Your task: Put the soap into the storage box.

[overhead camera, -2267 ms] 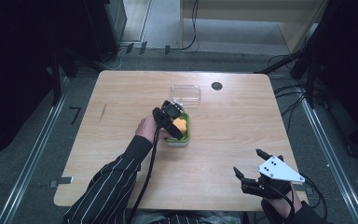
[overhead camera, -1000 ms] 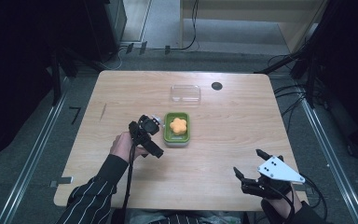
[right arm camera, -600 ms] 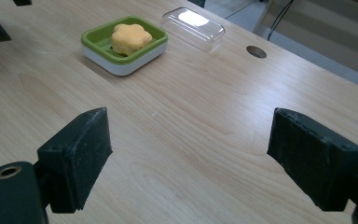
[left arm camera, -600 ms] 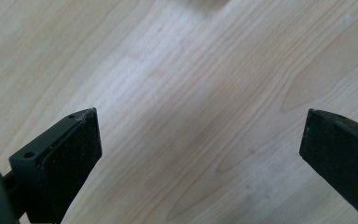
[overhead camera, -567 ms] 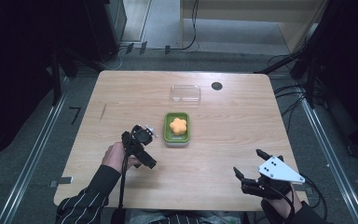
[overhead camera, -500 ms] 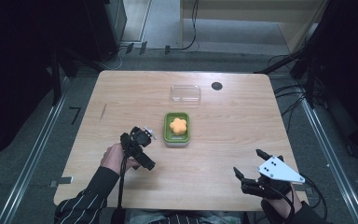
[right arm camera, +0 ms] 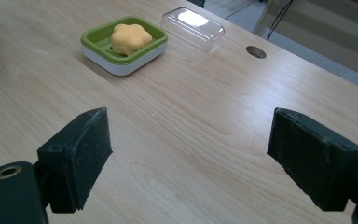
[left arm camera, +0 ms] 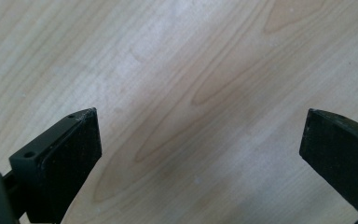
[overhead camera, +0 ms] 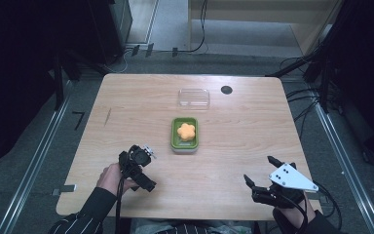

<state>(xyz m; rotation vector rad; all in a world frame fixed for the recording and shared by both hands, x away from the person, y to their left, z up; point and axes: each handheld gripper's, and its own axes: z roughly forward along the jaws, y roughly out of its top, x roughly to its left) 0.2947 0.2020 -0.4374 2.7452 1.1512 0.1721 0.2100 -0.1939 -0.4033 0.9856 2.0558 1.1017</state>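
2 grippers: left gripper [overhead camera: 137, 168] empty, right gripper [overhead camera: 265, 178] half-hidden.

The tabletop [overhead camera: 126, 112] is evenly lit from above, while the room around it is very dark. Shadows are soft and short. A white glare sits on the clear lid [right arm camera: 193, 25]. In the left gripper view the wood grain is sharp, but the near black parts look slightly blurred.
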